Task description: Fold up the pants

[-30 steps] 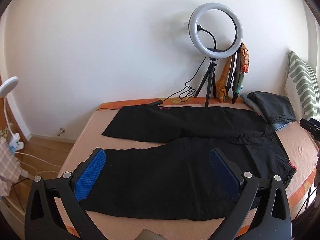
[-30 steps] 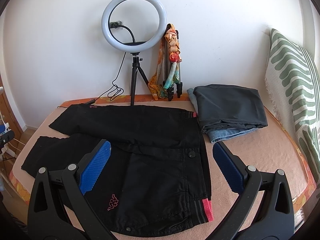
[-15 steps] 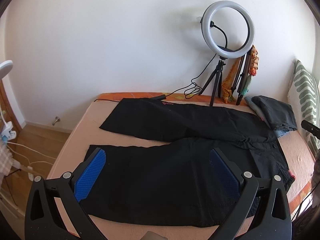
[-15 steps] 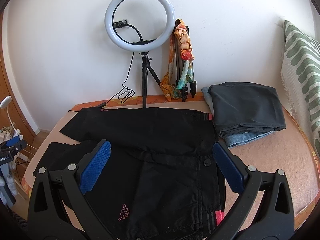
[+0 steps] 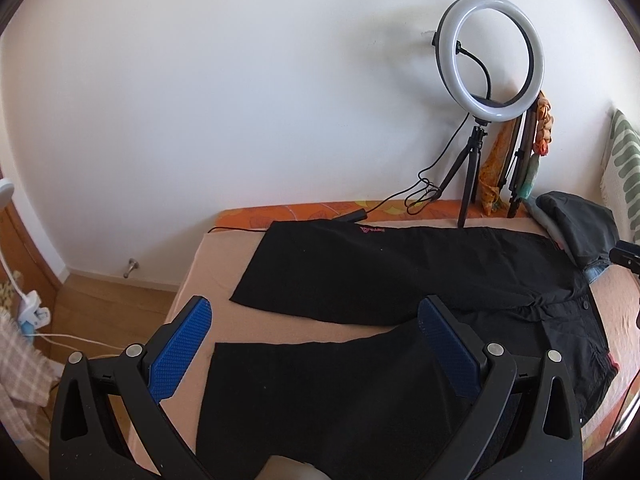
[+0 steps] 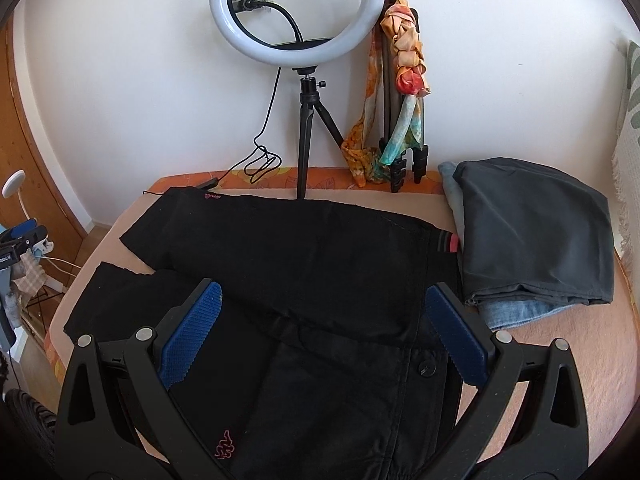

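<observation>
Both jaws released, left gripper (image 5: 316,350) and right gripper (image 6: 322,334) empty above black pants (image 6: 304,264) lying crosswise, waistband right, legs left.

Bed (image 5: 208,264), peach sheet, orange patterned edge along wall. Black pants (image 5: 400,280) spread flat across middle of frame, legs parted toward left, waist at right. Ring light tripod (image 6: 306,128) standing at upper centre, cable (image 6: 260,160) trailing on orange edge. Folded tripod with scarf (image 6: 400,120) beside it. Folded dark grey and denim clothes (image 6: 532,240) stacked at right, touching waistband. Striped pillow (image 5: 624,168) at far right edge.
</observation>
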Available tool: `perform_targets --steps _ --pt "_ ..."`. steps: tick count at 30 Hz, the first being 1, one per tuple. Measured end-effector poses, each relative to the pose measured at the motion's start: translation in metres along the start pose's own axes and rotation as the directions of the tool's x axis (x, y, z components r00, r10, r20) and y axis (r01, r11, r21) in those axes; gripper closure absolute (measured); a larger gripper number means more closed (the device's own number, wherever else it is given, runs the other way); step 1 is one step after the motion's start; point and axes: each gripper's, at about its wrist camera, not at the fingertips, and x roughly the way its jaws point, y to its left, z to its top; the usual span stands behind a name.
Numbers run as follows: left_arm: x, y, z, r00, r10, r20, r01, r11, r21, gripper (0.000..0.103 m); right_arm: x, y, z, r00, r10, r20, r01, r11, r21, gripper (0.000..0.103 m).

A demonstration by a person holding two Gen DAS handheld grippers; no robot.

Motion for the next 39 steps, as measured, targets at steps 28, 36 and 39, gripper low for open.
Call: perform_targets --steps 28,36,39 --pt "0.196 -0.016 0.041 0.957 -0.107 -0.27 0.102 0.994 -0.03 0.009 0.263 0.007 0.07 0.954 -0.011 -0.298 -0.118 0.904 -0.41 0.01" --pt "0.238 -0.018 0.021 0.938 -0.12 -0.325 0.101 0.992 -0.073 0.01 0.296 -0.004 0.07 0.926 0.036 -0.377 -0.189 0.905 -0.38 0.01" --pt "0.246 -0.015 0.018 0.934 -0.137 -0.33 0.107 0.989 -0.107 0.01 0.301 -0.006 0.072 0.917 0.061 -0.395 -0.217 0.905 -0.365 0.01"
